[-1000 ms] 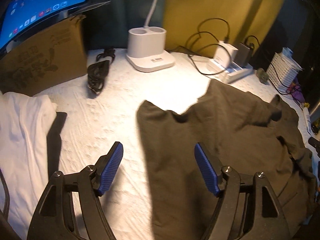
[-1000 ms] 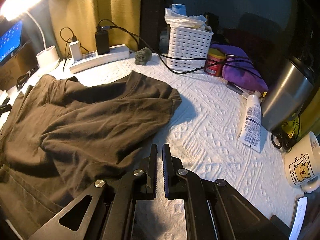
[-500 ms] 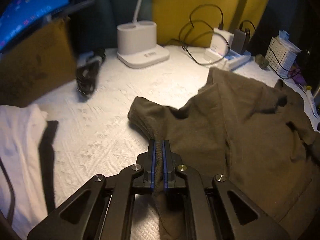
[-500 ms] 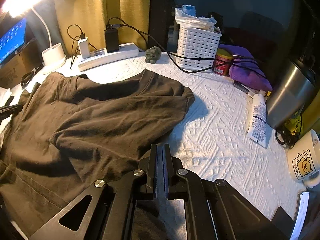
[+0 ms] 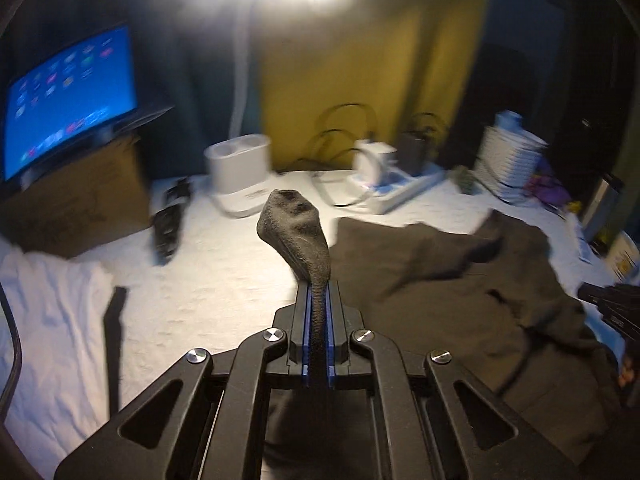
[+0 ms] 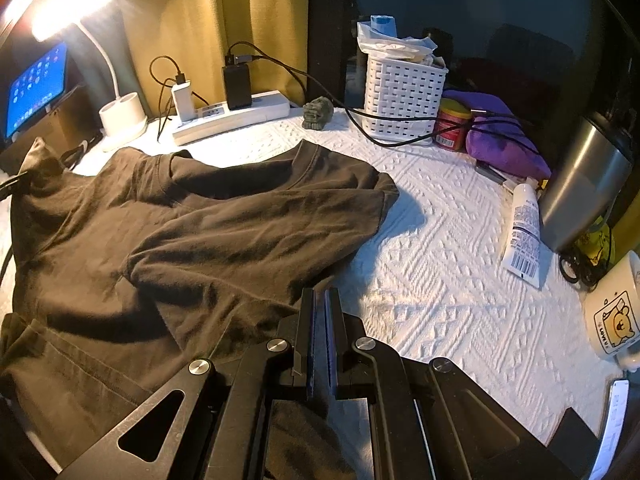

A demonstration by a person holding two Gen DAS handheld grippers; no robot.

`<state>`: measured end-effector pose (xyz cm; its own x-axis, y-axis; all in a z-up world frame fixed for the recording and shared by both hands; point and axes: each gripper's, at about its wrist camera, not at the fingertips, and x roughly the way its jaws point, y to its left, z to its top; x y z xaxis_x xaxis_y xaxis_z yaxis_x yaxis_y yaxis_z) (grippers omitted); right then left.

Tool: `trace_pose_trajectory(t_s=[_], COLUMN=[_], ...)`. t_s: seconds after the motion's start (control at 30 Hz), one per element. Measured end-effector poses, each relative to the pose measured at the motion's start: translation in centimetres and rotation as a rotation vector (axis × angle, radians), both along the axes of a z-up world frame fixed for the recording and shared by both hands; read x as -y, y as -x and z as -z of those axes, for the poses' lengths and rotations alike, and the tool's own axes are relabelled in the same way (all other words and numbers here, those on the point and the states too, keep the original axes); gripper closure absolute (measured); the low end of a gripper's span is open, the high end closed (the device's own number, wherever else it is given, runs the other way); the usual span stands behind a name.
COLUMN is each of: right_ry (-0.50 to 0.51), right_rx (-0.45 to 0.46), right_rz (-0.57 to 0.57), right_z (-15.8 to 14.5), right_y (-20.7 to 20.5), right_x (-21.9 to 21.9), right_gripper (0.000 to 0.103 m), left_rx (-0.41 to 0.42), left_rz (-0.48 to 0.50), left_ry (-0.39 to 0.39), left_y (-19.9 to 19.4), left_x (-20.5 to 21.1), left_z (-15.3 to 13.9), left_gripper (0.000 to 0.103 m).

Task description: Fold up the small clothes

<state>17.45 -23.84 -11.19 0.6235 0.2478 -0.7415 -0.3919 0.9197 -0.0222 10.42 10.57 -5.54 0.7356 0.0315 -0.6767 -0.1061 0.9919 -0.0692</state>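
Note:
A dark olive-brown T-shirt [image 6: 208, 232] lies rumpled on the white textured table cover [image 6: 440, 300]. My left gripper [image 5: 319, 292] is shut on the shirt's left sleeve [image 5: 296, 232] and holds it lifted above the table, with the cloth standing up past the fingertips. The rest of the shirt [image 5: 480, 300] drapes away to the right. My right gripper [image 6: 320, 300] is shut on the shirt's edge near its right side, low at the table. The right gripper also shows at the right edge of the left wrist view [image 5: 612, 308].
White cloth [image 5: 48, 312] lies at the left. At the back stand a lamp base [image 6: 122, 116], a power strip with chargers [image 6: 232, 116], a white basket [image 6: 404, 96] and a tablet on a cardboard box [image 5: 68, 96]. A tube [image 6: 522, 236], steel flask [image 6: 588, 184] and mug [image 6: 616, 316] lie right.
My left gripper has closed on the shirt's sleeve and lifted it up off the table. My right gripper stays shut on the shirt, and the shirt has shifted slightly.

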Motion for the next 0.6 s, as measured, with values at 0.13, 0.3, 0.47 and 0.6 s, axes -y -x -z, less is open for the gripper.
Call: trace_pose_trajectory(t_s=[0.13,0.3,0.47,0.6], right_ry=[-0.031,-0.069,-0.095,-0.105], right_rx=[0.006,-0.001,-0.019,-0.030], right_rz=[-0.004,0.016,0.028,0.035], right_z=[0.0,0.3,1.0,1.5], right_y=[0.4,0.6,0.6,0.5], right_x=[0.8,2.4,3.6,4.1], right_gripper=[0.097,0.097,0.097,0.097], left_rx=[-0.028,-0.114,-0.211,-0.253], left_rz=[0.084,0.168,0.228,0.277], left_ry=[0.010,0.007,0.029,0.084], left_y=[-1.2,-2.9,-3.6,-3.6], left_x=[3.6,7.7,10.7,12.3], left_z=[0.5,2.6,5.1,6.2], left_gripper=[0.099,0.098,0.095,0.075])
